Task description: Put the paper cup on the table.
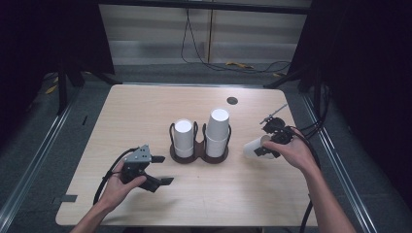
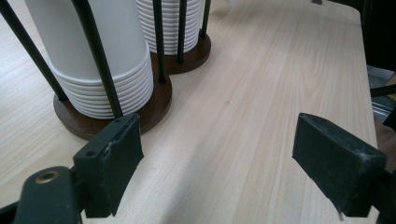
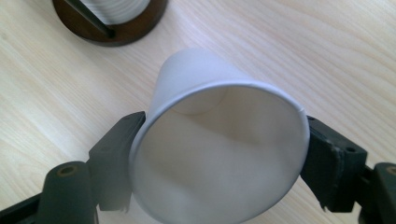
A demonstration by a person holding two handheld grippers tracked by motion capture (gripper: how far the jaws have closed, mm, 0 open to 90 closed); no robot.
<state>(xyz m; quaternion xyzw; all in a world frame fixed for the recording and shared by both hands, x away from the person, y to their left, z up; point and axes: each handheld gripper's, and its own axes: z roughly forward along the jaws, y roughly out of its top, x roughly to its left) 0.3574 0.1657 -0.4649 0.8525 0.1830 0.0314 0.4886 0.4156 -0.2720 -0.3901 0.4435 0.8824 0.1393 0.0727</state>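
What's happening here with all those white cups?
A person at a wooden table holds a gripping tool in each hand. The right tool is clamped on a single white paper cup, held on its side just right of a dark wooden cup holder. That holder carries two stacks of cups standing upside down. The left tool sits open and empty near the holder's front.

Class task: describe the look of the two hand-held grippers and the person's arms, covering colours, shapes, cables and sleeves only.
Both are black two-jaw tools. The left gripper carries a grey three-cornered plate on top, and a black cable loops from it. Its jaws end in flat rectangular black pads with worn edges. The right gripper trails black cables too. Both forearms are bare, no sleeves.
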